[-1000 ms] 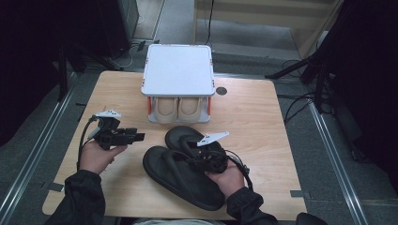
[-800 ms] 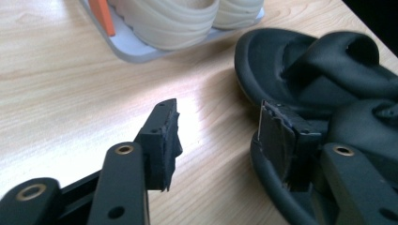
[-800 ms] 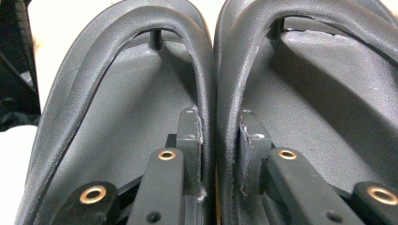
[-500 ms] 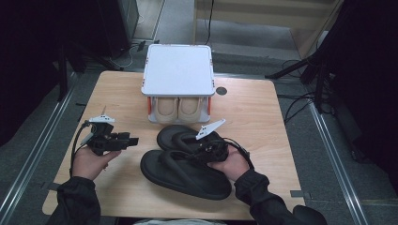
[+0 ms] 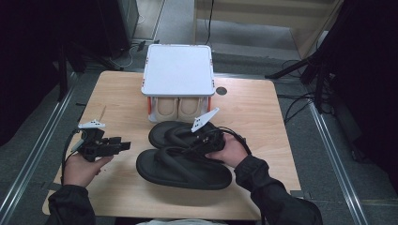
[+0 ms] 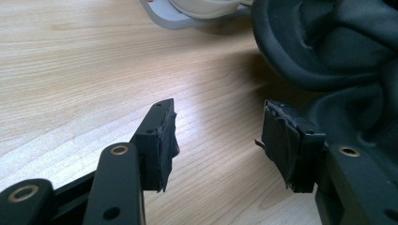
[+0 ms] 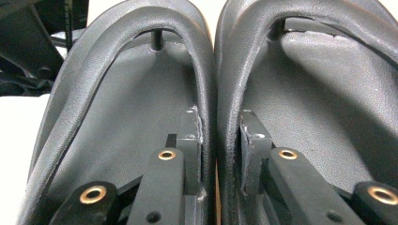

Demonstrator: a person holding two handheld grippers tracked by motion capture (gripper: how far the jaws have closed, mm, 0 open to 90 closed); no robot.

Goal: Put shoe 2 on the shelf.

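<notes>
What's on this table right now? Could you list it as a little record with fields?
table: light wood
rack: white top, red legs, a beige pair underneath
flip-flops: two black ones, side by side in front of the rack
right claw: closed on the two inner straps, pinched together
left claw: open, nothing between its jaws, which have just been opening; beside the flip-flops

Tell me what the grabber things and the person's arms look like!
Both are black. The left gripper and right gripper each carry a pale three-cornered plate on top and trail a black cable. Their jaws are flat black bars with brass-coloured rivets and worn black pads. The sleeves are dark.
</notes>
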